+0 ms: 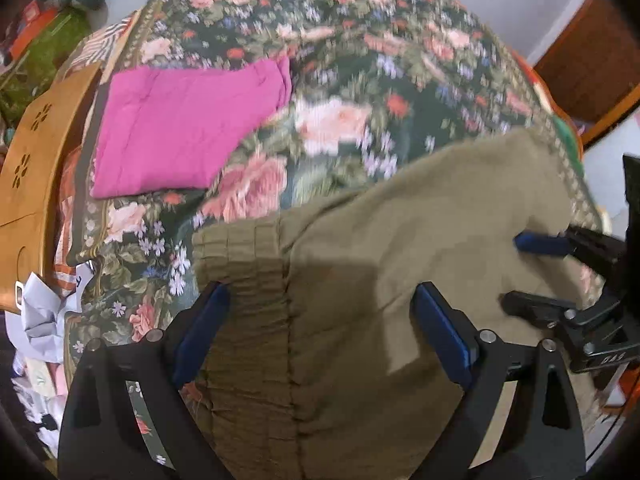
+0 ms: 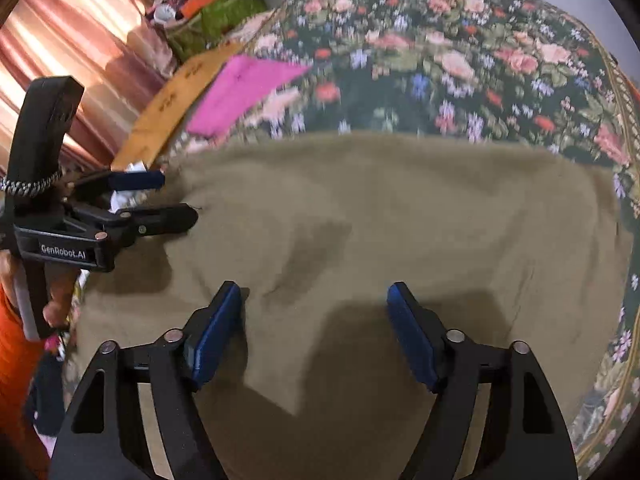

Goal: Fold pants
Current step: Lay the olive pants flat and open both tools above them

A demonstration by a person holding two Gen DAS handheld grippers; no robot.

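Observation:
Olive-green pants (image 1: 360,280) lie spread on a floral bedspread (image 1: 340,80). Their ribbed waistband (image 1: 240,248) shows in the left wrist view, between the fingers. My left gripper (image 1: 320,296) is open just above the waistband, holding nothing. My right gripper (image 2: 314,296) is open over the flat olive cloth (image 2: 400,208), holding nothing. The right gripper also shows at the right edge of the left wrist view (image 1: 528,272), open over the pants. The left gripper shows at the left of the right wrist view (image 2: 176,196), open at the pants' edge.
A folded magenta garment (image 1: 188,128) lies on the bedspread to the far left, also in the right wrist view (image 2: 244,92). A wooden board (image 1: 40,160) lies at the bed's left edge. Crumpled white cloth (image 1: 44,312) sits below it. Pink curtains (image 2: 72,40) hang at left.

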